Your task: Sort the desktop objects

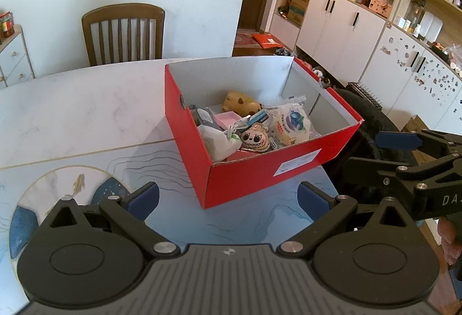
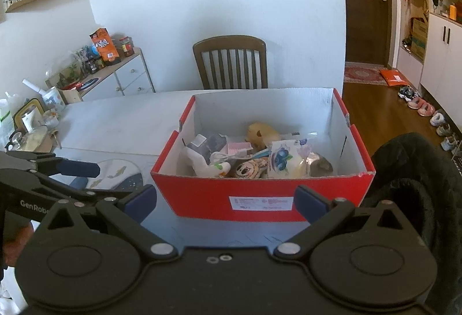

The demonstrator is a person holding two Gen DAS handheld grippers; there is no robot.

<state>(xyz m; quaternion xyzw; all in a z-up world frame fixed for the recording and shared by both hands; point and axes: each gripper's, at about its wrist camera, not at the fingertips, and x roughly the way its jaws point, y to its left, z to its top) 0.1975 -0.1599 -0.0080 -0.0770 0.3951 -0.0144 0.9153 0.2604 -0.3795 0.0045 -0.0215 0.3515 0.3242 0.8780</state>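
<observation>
A red cardboard box [image 1: 260,170] [image 2: 202,193] with a white inside stands on the marble table [image 1: 72,112] [image 2: 115,124]. It holds several small items: a tan pig-shaped toy [image 1: 241,104] [image 2: 261,133], a cartoon-face plush [image 1: 255,137] [image 2: 249,167], a snack packet with blue print [image 1: 293,124] [image 2: 283,159] and a white pouch [image 1: 218,138] [image 2: 203,163]. My left gripper [image 1: 228,198] hovers open just short of the box's near corner, with nothing held. My right gripper [image 2: 225,199] is open in front of the box's labelled side, also holding nothing. Each gripper shows at the edge of the other's view.
A wooden chair [image 1: 124,31] [image 2: 231,62] stands behind the table. A placemat with a fish print [image 1: 66,190] [image 2: 115,170] lies under the left gripper. Cups and clutter [image 2: 31,124] sit at the table's far left. A dark padded chair [image 2: 418,185] is right of the box.
</observation>
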